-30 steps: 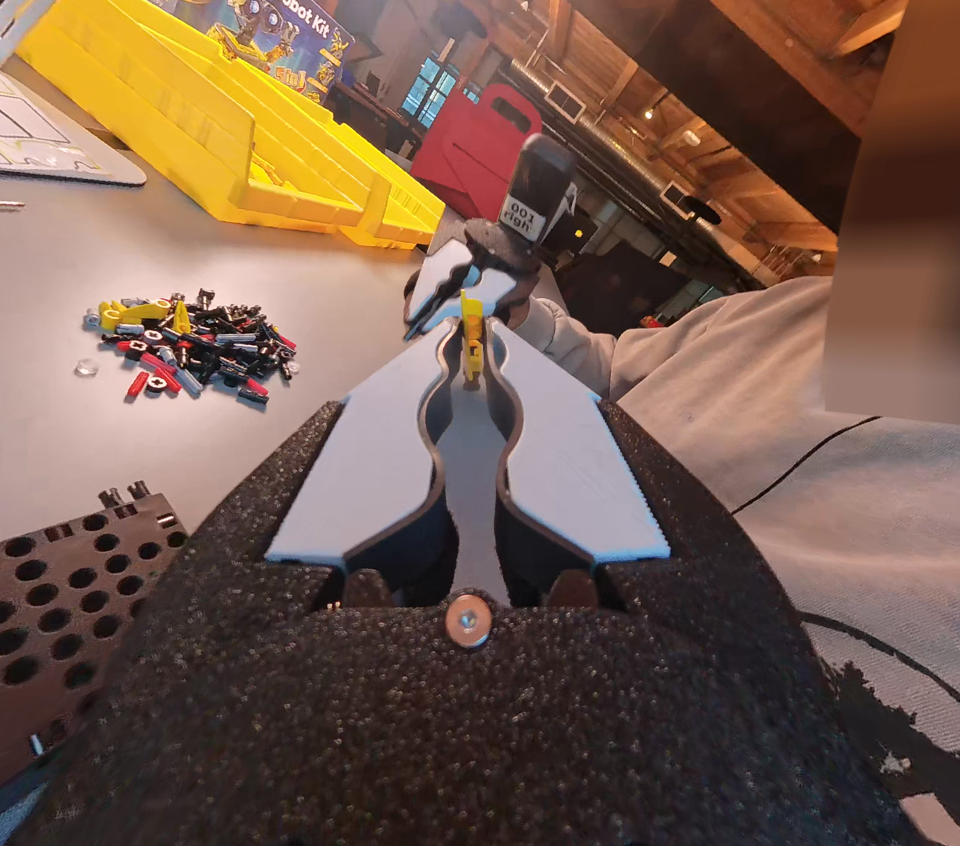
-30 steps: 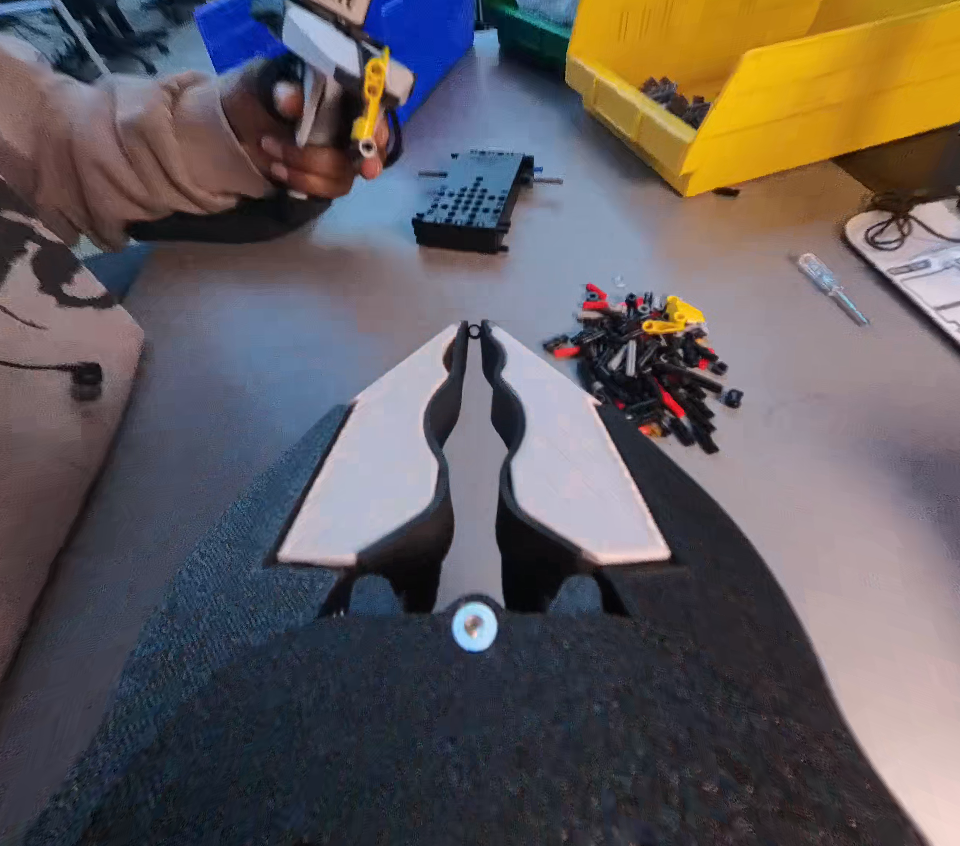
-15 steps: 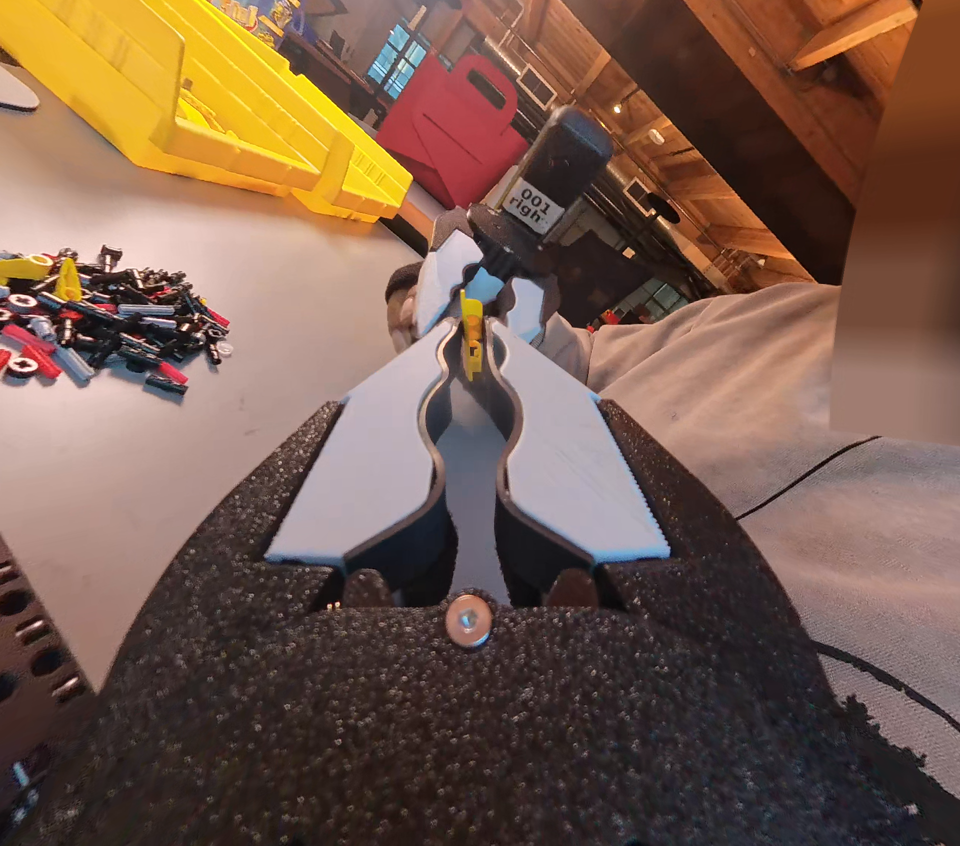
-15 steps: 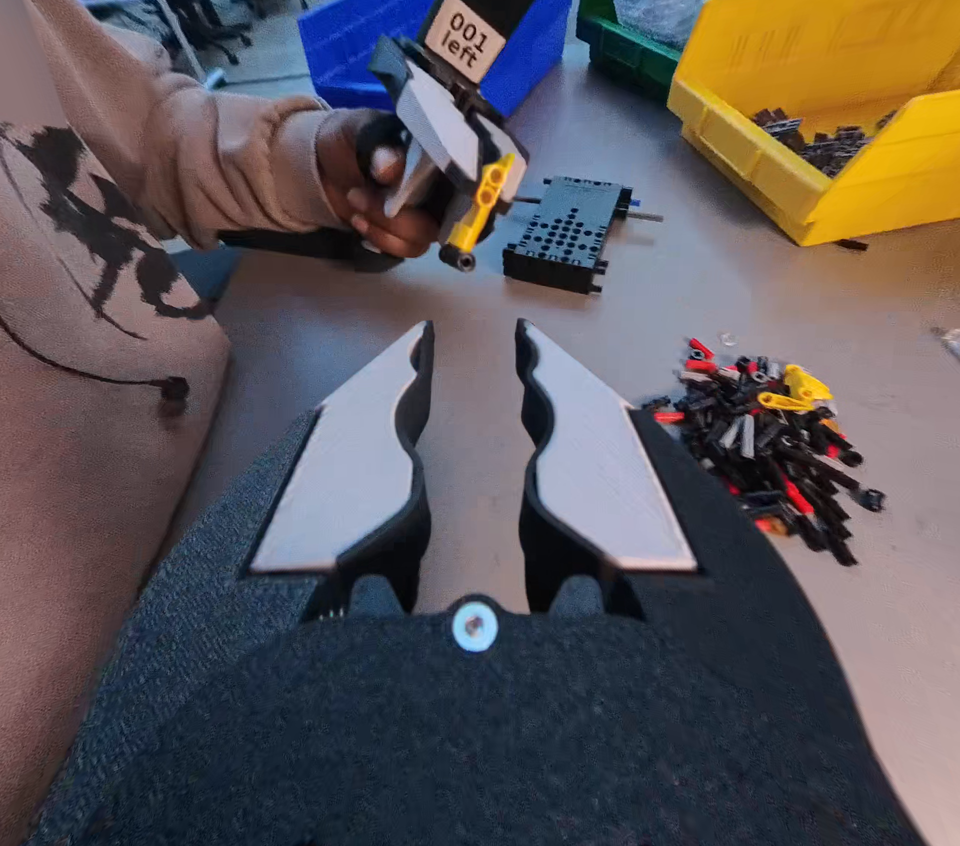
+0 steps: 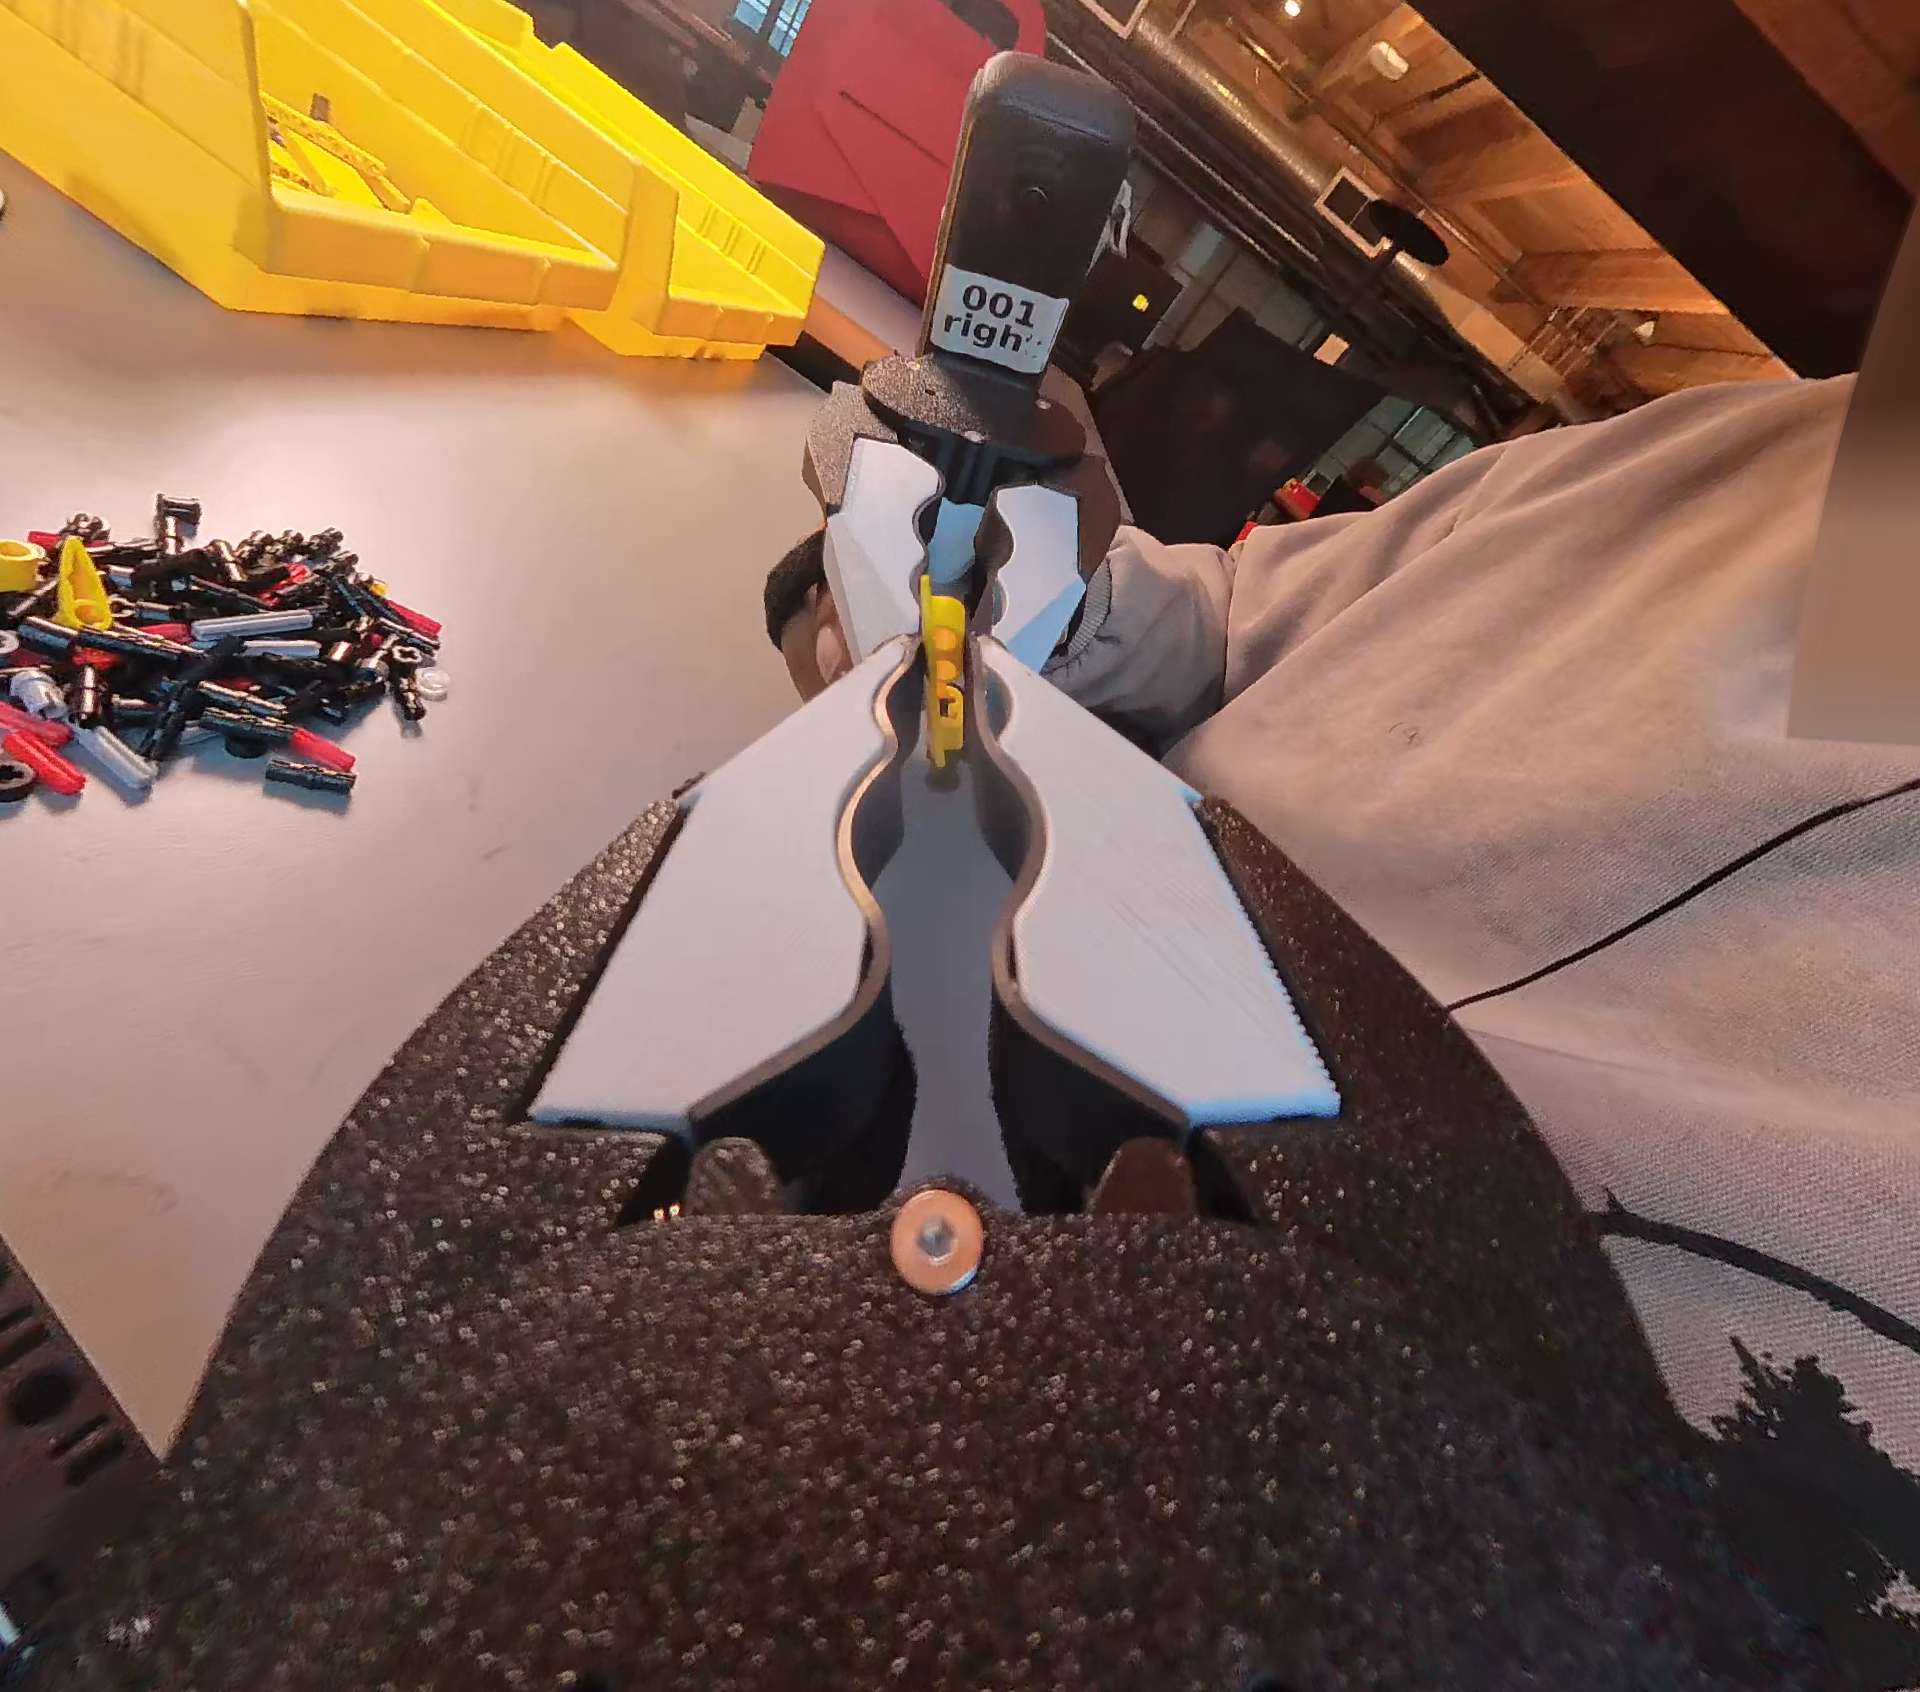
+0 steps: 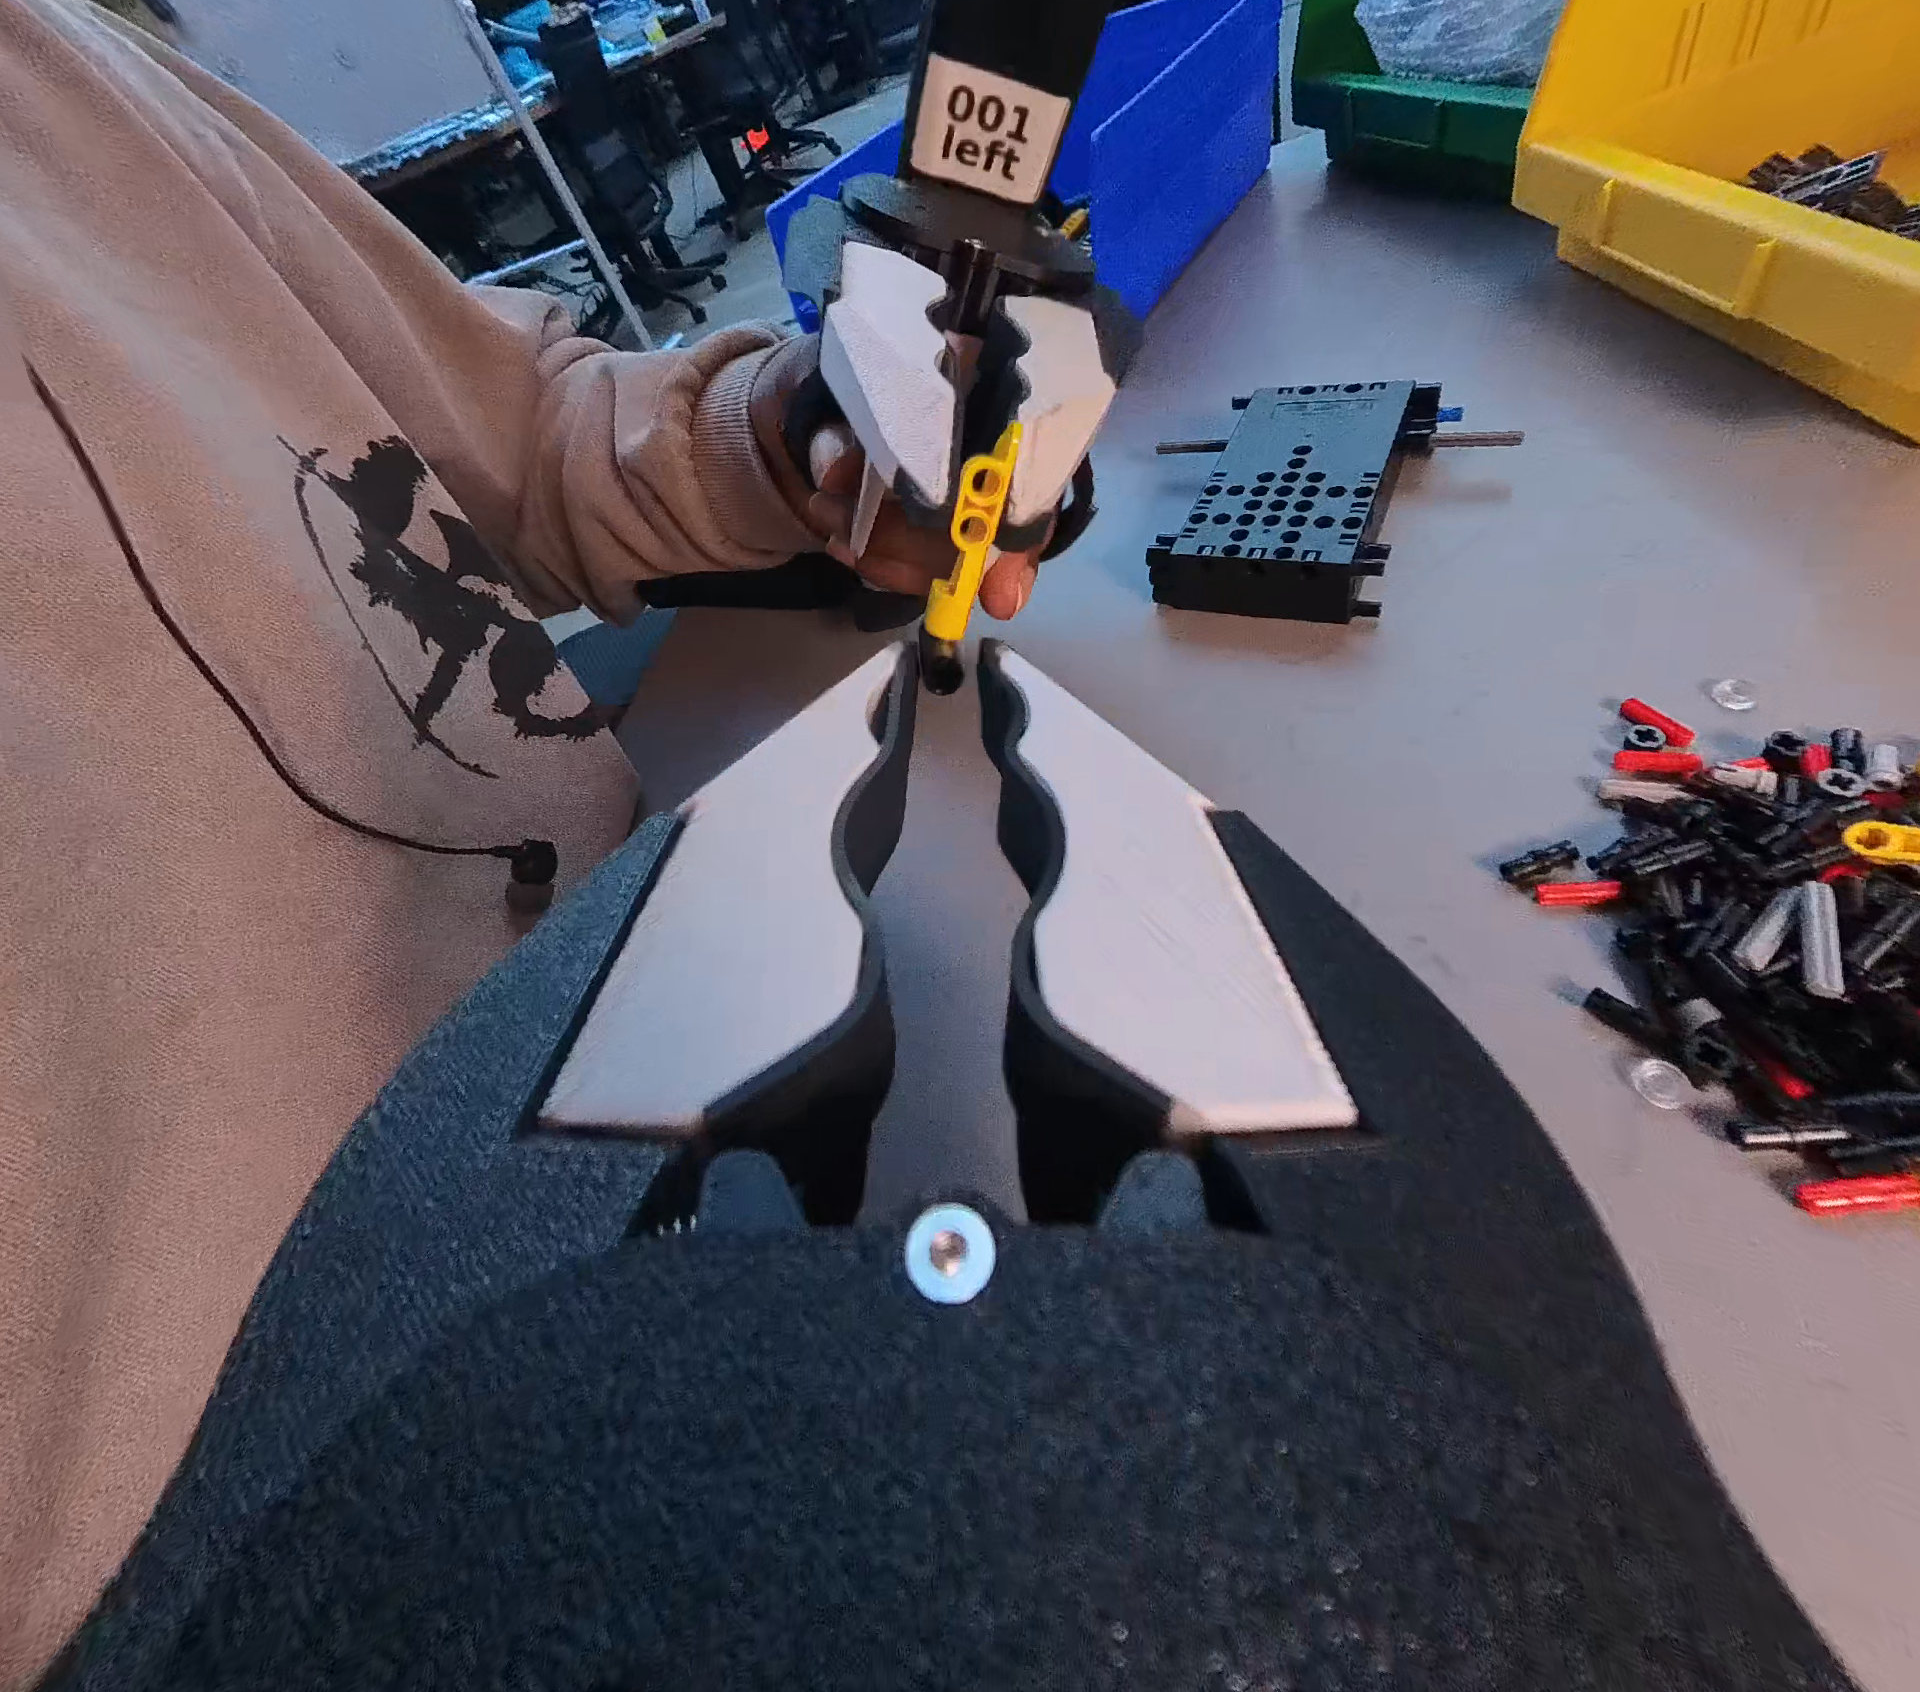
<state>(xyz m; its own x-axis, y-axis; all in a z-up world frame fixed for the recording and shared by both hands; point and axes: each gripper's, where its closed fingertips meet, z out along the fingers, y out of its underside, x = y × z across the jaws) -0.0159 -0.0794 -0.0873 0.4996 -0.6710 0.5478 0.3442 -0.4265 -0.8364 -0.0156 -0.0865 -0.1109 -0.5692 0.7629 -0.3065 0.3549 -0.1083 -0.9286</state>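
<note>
On the grey counter (image 6: 1558,655) of a cluttered workshop, the left gripper (image 5: 943,686) pinches a slim yellow plastic holed beam (image 6: 971,536). The right gripper (image 6: 943,671), jaws slightly spread, brackets the small black pin (image 6: 940,666) at the beam's lower tip; closing squarely on it looks wise.

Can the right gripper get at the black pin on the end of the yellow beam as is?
Probably yes: the right gripper is open with the black pin right between its tips, nothing between.
</note>
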